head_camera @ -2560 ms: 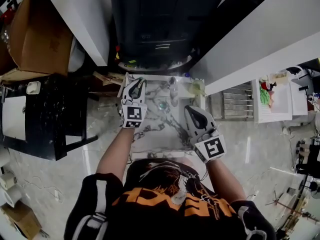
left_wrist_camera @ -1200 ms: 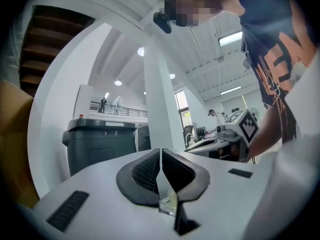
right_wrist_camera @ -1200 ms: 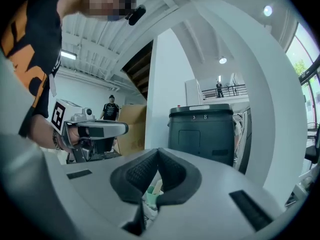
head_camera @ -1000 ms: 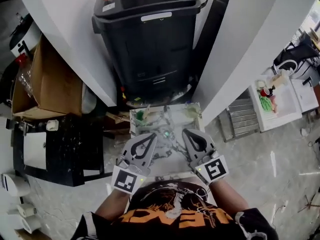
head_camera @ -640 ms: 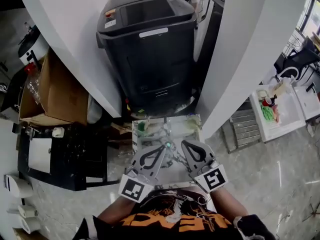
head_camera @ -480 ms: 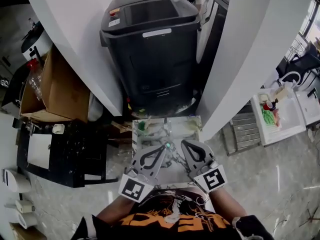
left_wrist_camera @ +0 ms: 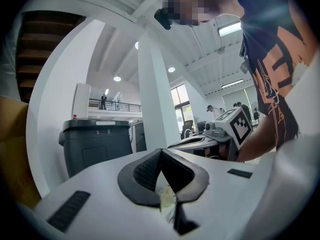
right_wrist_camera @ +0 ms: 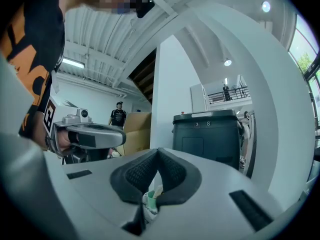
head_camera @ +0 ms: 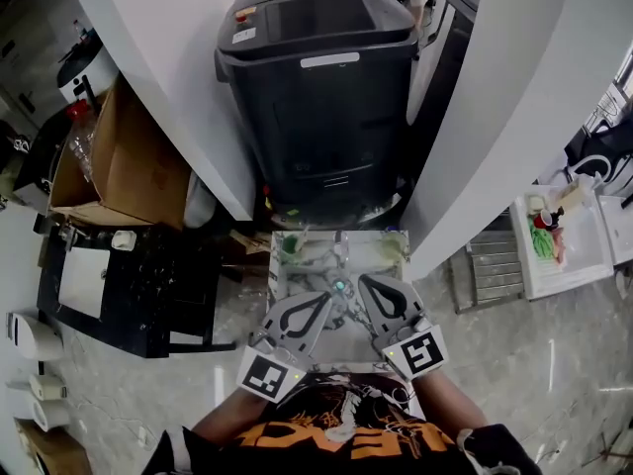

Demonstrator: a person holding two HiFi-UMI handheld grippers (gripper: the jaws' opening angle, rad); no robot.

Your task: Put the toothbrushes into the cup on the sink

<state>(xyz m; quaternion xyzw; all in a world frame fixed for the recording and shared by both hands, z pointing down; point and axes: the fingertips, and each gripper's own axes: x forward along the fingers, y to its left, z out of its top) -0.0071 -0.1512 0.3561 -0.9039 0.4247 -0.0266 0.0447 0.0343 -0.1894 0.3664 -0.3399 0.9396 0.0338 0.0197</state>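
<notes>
Right now the left gripper (head_camera: 323,299) and right gripper (head_camera: 367,284) are pressed together, empty, above the sink (head_camera: 318,265); the green cup (head_camera: 290,247) stands at its far left corner (toothbrushes too small to spot), so spread the jaws before reaching in

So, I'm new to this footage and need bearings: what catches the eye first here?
A big black bin fills the top of the head view between white pillars. Below it sits a small marbled sink, with the left gripper and right gripper over it, both shut and empty.
</notes>
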